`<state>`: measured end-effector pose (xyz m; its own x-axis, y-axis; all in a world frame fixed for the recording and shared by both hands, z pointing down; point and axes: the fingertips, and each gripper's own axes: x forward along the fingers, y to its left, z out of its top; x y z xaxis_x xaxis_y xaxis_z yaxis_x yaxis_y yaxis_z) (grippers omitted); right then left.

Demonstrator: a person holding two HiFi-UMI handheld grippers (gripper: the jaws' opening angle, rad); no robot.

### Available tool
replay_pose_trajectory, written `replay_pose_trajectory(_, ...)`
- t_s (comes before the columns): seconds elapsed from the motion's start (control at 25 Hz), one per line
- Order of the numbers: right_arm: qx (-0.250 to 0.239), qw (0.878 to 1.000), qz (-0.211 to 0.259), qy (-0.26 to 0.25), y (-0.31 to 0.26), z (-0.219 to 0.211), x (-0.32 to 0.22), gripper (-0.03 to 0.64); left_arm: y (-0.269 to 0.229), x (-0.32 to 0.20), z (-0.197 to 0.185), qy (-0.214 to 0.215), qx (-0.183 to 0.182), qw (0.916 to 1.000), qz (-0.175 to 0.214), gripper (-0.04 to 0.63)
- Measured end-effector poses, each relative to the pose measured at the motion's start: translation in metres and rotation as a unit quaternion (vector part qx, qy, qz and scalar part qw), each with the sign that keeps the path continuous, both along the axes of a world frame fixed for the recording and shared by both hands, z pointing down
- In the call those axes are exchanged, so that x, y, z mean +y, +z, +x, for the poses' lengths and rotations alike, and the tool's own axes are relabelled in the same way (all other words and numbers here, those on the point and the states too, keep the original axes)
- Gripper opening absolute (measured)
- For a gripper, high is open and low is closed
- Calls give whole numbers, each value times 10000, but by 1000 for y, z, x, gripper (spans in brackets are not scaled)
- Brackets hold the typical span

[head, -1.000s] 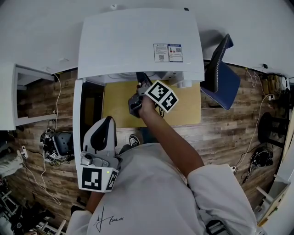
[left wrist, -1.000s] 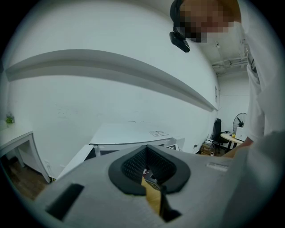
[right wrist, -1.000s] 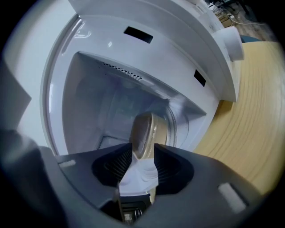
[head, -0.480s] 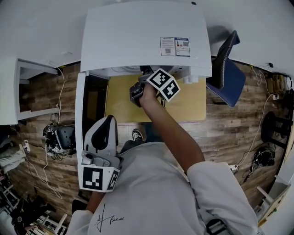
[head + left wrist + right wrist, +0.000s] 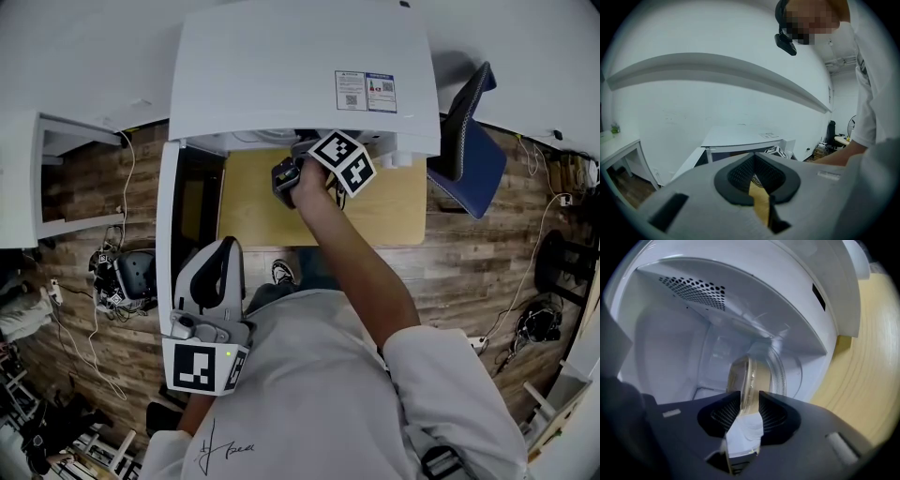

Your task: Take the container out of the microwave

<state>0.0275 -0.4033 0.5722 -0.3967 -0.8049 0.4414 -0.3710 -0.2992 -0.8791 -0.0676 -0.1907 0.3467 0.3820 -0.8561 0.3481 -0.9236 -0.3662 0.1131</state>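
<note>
Inside the open white microwave (image 5: 281,75) on the yellow desk (image 5: 394,211), the clear round container (image 5: 747,373) sits on the glass turntable (image 5: 790,376). The right gripper (image 5: 749,401) reaches into the cavity, its fingers closing on the container's near rim, which fills the gap between them. Near the person's body, left of the microwave's swung-open door (image 5: 169,234), the left gripper (image 5: 756,176) hangs with fingers pressed together, holding nothing.
</note>
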Motion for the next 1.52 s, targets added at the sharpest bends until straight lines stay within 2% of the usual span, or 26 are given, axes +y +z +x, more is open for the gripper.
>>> replay_pose_trajectory(0.36,-190,9997,119,2,-6,-4,1,101,-2,7,-12,-144,16,9999,32,3)
replay_pose_trajectory(0.84,-418,9987,274,-4,-14,-9,14,83,-4,14,-18,-89,100,9999,67,3)
replay_pose_trajectory(1.0,-430,9985,328,-16,-17,-8,19,78,-4,17,-18,-57,121,9999,84,3)
replay_pose_trajectory(1.08,-424,9986,326,-12,-17,-8,22,52,-5,18,-19,-41,136,9998,100,3)
replay_pose_trajectory(1.52,-404,9987,308,-5,-17,-6,32,51,-6,23,-22,25,180,9997,130,3)
